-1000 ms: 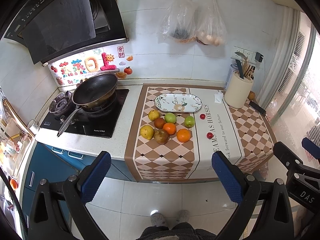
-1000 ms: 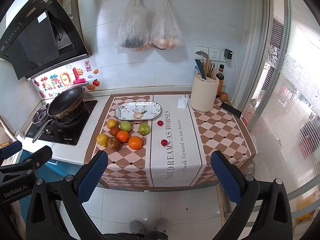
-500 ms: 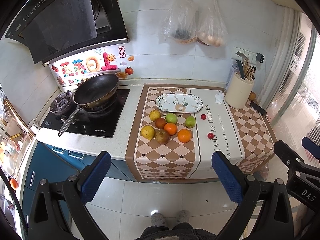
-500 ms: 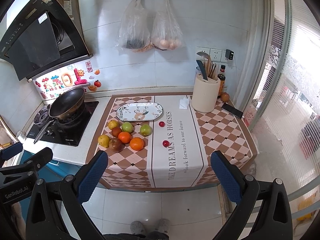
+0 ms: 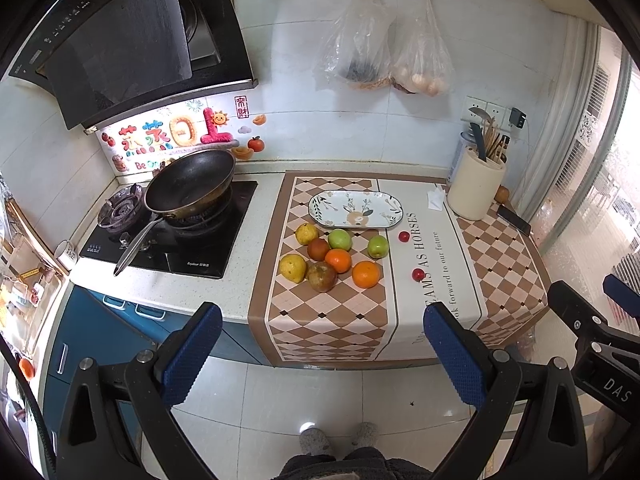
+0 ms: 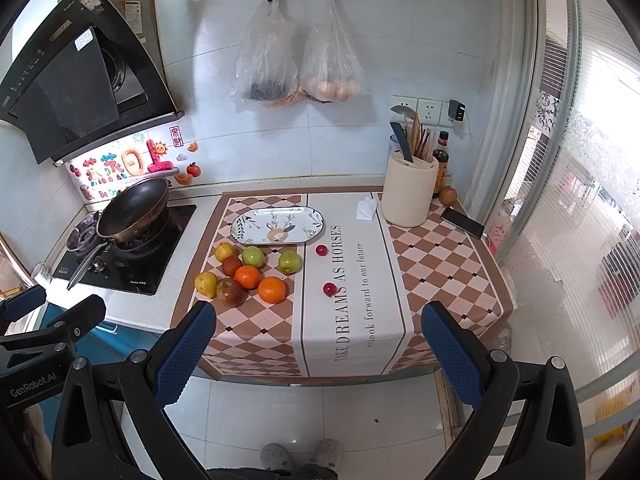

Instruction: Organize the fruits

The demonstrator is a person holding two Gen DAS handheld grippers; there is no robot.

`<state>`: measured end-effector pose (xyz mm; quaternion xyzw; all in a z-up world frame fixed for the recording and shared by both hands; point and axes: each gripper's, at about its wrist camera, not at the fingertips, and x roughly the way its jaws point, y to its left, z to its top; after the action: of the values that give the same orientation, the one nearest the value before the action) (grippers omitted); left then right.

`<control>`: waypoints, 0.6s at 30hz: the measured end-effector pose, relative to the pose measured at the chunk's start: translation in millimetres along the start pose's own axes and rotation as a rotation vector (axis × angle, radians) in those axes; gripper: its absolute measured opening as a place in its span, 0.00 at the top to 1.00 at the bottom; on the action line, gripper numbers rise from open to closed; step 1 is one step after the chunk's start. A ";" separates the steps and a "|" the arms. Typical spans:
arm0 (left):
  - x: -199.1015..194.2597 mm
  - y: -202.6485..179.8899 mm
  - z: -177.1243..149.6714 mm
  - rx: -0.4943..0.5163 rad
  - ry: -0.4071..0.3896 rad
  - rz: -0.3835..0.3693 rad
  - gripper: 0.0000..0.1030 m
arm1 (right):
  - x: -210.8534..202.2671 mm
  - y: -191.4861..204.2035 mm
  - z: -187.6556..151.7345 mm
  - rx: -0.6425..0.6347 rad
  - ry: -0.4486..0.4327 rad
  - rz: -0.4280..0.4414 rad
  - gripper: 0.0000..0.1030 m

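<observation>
- Left claw [image 5: 322, 350]: spread wide, nothing between its blue pads [image 5: 192, 354]; held above the floor, short of the tabletop's [image 5: 236, 292] front edge.
- Fruit cluster sits on the checked part of the runner [image 5: 320, 320], ahead of the left claw and roughly on its centre line, well apart from it.
- Cluster read left to right in the left view: near yellow pear [image 5: 293, 267], far yellow pear [image 5: 306, 233], russet-brown fruit [image 5: 322, 276], dark red fruit [image 5: 318, 249], small orange [image 5: 338, 260], green apple [image 5: 340, 239], large orange [image 5: 366, 274], second green apple [image 5: 378, 246] standing a little off to the right.
- Oval patterned plate [image 5: 355, 209] lies just behind the cluster, long axis running left–right across the tabletop; nothing on it. Likely the destination, judging by the task.
- Two small red fruits on the white strip, apart from the rest: far one [image 5: 404, 236] near the plate's right end, near one [image 5: 418, 275] closer to the front edge.
- Right claw [image 6: 312, 348]: also spread, holding nothing, likewise back from the tabletop's edge. From it, the cluster lies ahead and to the left; the near small red fruit [image 6: 329, 289] lies almost straight ahead.
- Judgement: left claw is better placed for the cluster, right claw for the two red strays. Either needs a forward and downward reach; no fruit is on the plate yet.
- Round fruit may roll if nudged; the packed ones touch their neighbours, so the outer ones look easiest to take first.
</observation>
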<state>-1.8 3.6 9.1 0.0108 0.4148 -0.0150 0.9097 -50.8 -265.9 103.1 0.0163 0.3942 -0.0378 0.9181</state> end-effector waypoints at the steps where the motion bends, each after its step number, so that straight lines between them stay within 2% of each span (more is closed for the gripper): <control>1: -0.1 0.7 0.3 -0.002 0.001 -0.001 0.00 | -0.3 -0.2 0.2 0.000 -0.001 0.000 0.00; 9: 0.6 0.2 -1.4 -0.004 -0.001 0.001 0.00 | 1.3 -1.7 -3.5 0.003 -0.002 0.002 0.00; 10: -0.8 0.4 -0.2 -0.004 -0.001 0.002 0.00 | -2.1 -3.1 5.9 0.004 -0.002 0.003 0.00; 18: 0.4 0.6 -1.7 -0.004 -0.002 0.000 0.00 | -1.3 -3.2 9.8 0.004 0.001 0.009 0.00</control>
<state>-2.8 4.2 7.6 0.0092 0.4140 -0.0141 0.9101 -44.8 -269.6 110.7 0.0202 0.3943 -0.0344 0.9181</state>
